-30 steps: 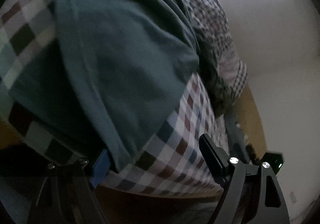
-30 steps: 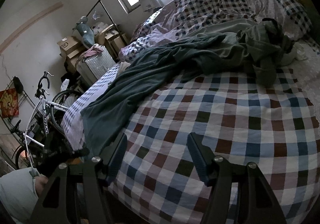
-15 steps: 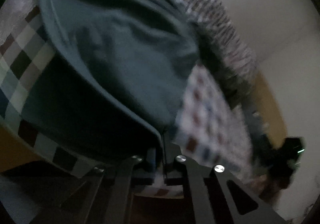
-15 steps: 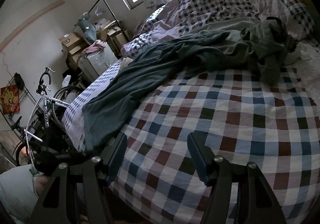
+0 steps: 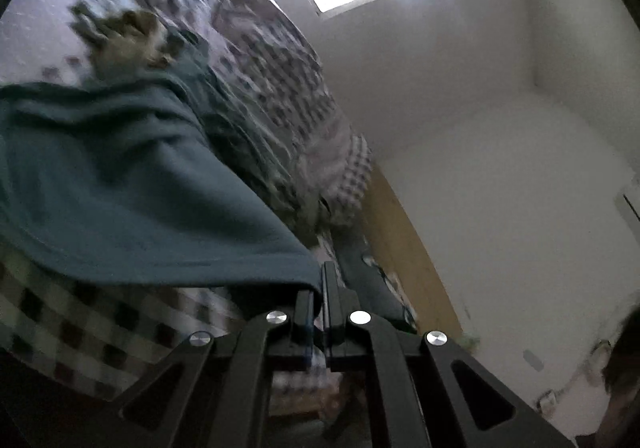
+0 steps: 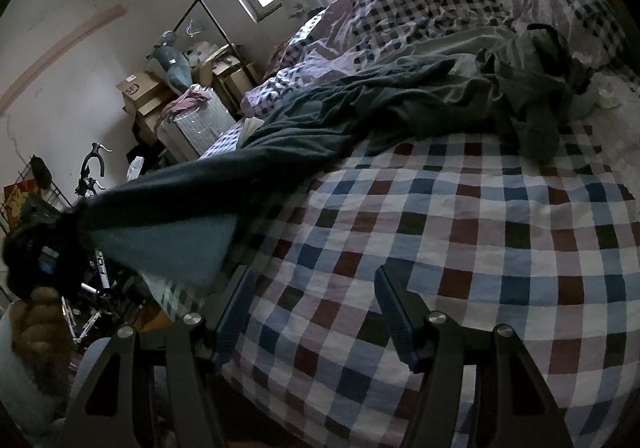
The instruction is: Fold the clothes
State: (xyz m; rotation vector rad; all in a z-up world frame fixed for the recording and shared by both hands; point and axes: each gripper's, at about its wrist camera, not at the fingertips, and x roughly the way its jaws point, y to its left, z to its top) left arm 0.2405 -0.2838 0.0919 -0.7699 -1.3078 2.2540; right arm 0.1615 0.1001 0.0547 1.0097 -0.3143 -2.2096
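The left gripper (image 5: pixel 320 288) is pressed together on the corner of a dark teal garment (image 5: pixel 120 184), which is pinched between its fingers. In the right wrist view the same garment (image 6: pixel 320 128) is seen stretched from the far middle of the bed (image 6: pixel 480 248) out past the bed's near left edge, its lifted end gathered at the left gripper (image 6: pixel 52 244). The rest is draped across the checkered bedspread, touching a crumpled olive garment (image 6: pixel 532 88) at the far right. The right gripper (image 6: pixel 316 304) is spread wide, nothing held between its fingers, above the near part of the bedspread. A bicycle (image 6: pixel 92 184) is seen beside the bed at the left.
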